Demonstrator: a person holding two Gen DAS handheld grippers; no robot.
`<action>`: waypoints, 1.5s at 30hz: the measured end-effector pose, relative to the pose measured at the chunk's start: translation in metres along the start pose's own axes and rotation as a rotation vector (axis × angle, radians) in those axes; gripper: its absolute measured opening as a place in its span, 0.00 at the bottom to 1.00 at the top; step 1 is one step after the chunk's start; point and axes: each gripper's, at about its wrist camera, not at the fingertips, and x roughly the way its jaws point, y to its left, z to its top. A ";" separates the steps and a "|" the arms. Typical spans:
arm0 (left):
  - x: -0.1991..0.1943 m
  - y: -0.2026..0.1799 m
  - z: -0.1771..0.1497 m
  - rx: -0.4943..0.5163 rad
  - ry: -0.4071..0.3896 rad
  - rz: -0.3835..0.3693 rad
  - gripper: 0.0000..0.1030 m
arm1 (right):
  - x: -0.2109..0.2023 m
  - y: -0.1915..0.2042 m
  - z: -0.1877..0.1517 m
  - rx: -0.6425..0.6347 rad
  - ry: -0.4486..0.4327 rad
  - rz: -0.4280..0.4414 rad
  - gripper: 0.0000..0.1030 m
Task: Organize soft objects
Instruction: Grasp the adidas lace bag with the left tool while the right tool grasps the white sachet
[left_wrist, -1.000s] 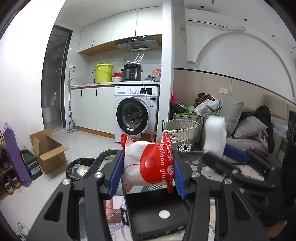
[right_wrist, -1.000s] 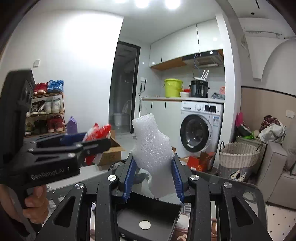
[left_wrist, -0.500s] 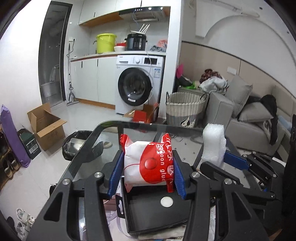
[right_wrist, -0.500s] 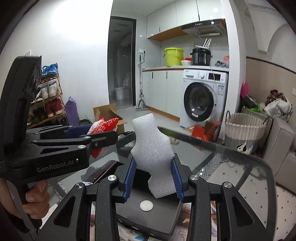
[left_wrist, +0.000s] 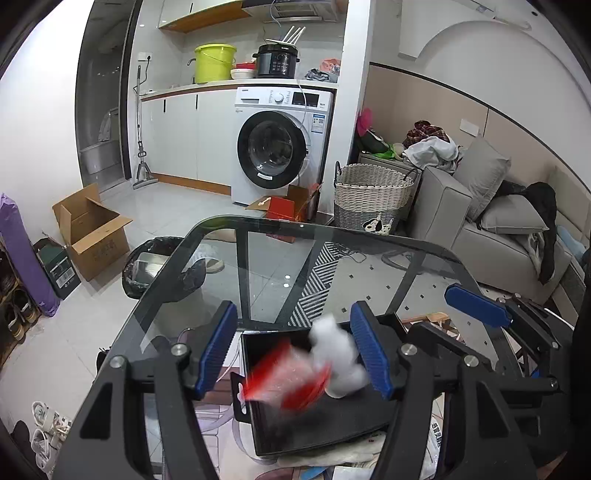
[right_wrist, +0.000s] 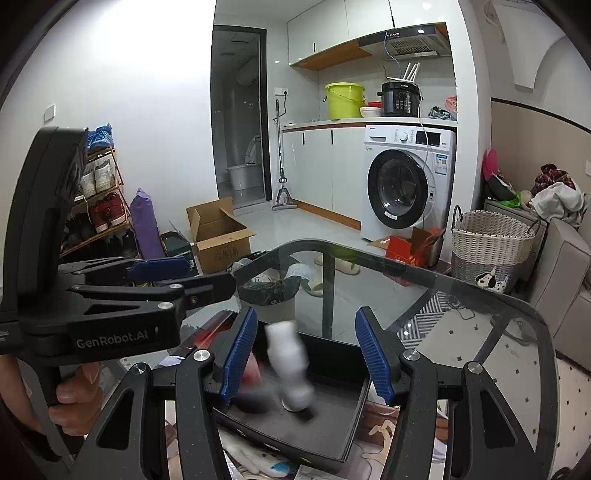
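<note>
A red and white bag shows blurred, loose between the widening pads of my left gripper, low over a black tray. Neither blue pad touches it. Beside it a white foam piece drops into the same tray. In the right wrist view the foam piece is blurred and free between the pads of my right gripper, whose jaws are opening too, over the tray. My left gripper reaches in from the left; my right gripper shows at the right.
The tray rests on a glass table over papers and cloth. Beyond stand a washing machine, a woven basket, an open cardboard box and a grey sofa. A hand holds the left gripper's handle.
Both grippers have tipped down over the tray, then opened. The bag and the foam piece have left the pads and are falling into the tray.
</note>
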 end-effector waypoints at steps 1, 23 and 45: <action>-0.001 0.001 0.000 0.000 0.001 -0.001 0.62 | -0.002 0.000 0.000 0.001 -0.001 0.002 0.55; -0.046 -0.050 -0.079 0.478 0.357 -0.362 0.81 | -0.020 -0.027 -0.086 0.114 0.477 0.106 0.55; -0.044 -0.057 -0.145 0.737 0.573 -0.407 0.37 | 0.017 -0.029 -0.126 0.155 0.643 0.098 0.59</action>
